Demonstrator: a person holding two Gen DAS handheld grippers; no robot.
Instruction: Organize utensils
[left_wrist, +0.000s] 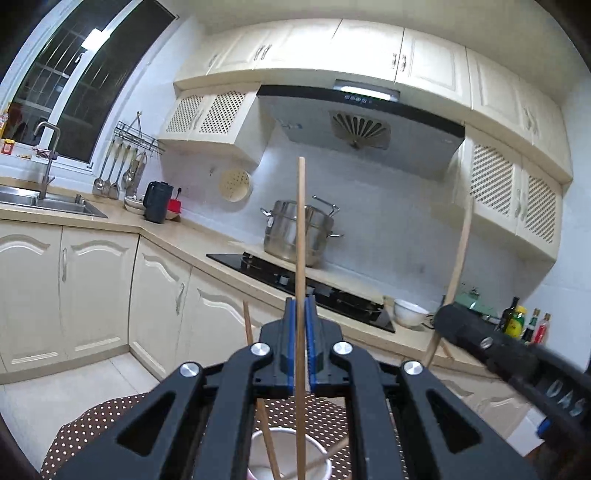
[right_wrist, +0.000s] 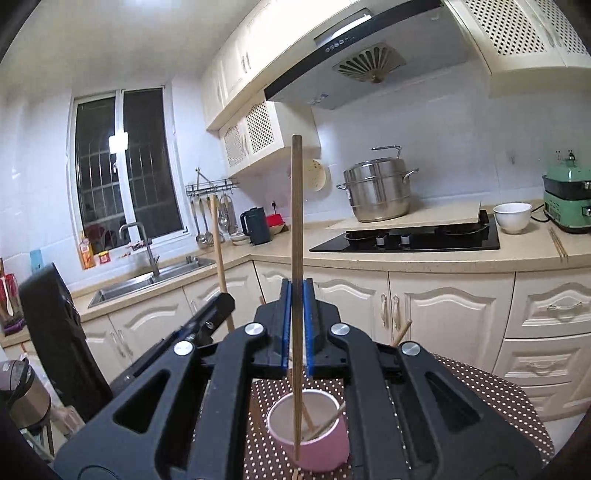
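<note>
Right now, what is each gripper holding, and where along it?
Left gripper is shut on a light chopstick, low on its shaft. Right gripper is shut on a darker chopstick, near mid-shaft, above the pink cup.

Pink cup on brown white-dotted cloth; tan chopsticks; blue-padded black claws.

Two grippers are in view: the left gripper with one light chopstick upright between its fingers, and the right gripper with one darker chopstick upright between its own. Below the fingers stands one pink cup on the dotted tabletop, with two loose chopsticks leaning inside it. Beyond the fingertips there is one steel steamer pot, one white bowl, one dark kettle and one sink.
</note>
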